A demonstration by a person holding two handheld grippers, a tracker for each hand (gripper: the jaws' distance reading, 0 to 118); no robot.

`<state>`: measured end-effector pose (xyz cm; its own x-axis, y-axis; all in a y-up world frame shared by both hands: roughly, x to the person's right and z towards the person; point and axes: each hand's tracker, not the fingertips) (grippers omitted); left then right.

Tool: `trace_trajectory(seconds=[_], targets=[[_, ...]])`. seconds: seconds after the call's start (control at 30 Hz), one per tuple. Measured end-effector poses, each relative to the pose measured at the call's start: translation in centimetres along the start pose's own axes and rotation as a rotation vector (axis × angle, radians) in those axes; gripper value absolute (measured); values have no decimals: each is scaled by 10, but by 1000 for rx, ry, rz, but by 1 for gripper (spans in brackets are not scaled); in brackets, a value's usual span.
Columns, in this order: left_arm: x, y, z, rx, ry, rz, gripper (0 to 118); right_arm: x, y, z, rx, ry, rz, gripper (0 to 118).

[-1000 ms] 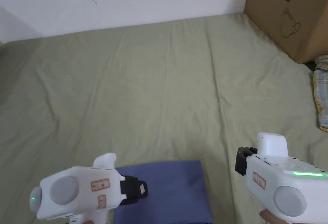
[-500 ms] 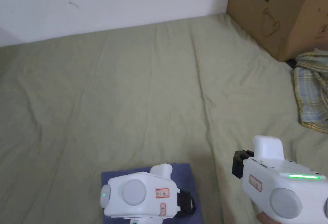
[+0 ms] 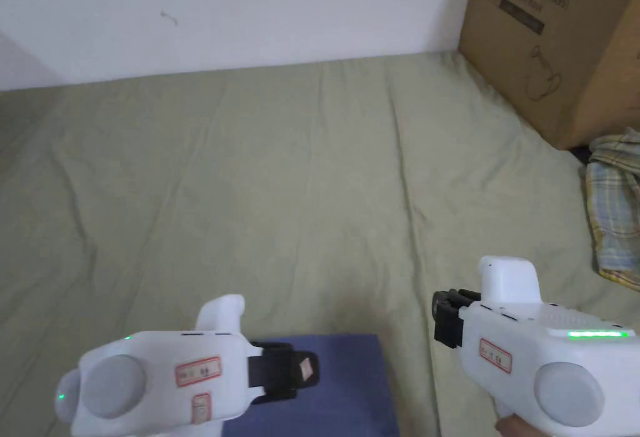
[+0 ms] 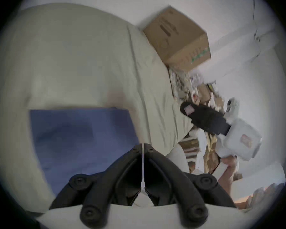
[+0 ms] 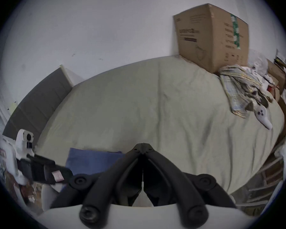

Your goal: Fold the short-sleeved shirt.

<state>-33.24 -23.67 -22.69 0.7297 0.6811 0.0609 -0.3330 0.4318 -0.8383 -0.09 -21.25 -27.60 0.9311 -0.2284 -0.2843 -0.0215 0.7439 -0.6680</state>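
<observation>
The shirt lies on the bed at its near edge as a flat blue rectangle with straight edges and square far corners, so it looks already folded into a compact packet. It is thin cloth: light, limp, and likely to slide on the bed sheet or fall open if lifted by one layer alone. A good hold would take all the layers together at a corner or along a folded edge, with both corners lifted at once so the packet does not sag in the middle. The left tool hangs just above the shirt's near left part, its jaws closed together with nothing between them, as the left gripper view shows. The right tool is off the shirt to the right, over bare sheet, and its jaws are likewise pressed together and empty. Farther right on the bed sit a checked cloth and a cardboard box against the wall, both well apart from the shirt.
</observation>
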Motion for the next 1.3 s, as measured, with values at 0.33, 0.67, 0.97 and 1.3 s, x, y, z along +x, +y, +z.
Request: trace_trajectory(seconds=[0.33, 0.67, 0.97, 1.3], targets=[[-77, -23, 65, 126, 91, 225, 2, -91, -31, -80, -407, 158, 136, 1], [-138, -54, 51, 82, -7, 335, 21, -90, -54, -107, -516, 146, 71, 1], [-149, -43, -10, -3, -157, 422, 110, -92, -56, -105, -509, 133, 102, 1], [-143, -30, -60, -59, -289, 410, 82, -83, -55, -107, -516, 161, 39, 1]])
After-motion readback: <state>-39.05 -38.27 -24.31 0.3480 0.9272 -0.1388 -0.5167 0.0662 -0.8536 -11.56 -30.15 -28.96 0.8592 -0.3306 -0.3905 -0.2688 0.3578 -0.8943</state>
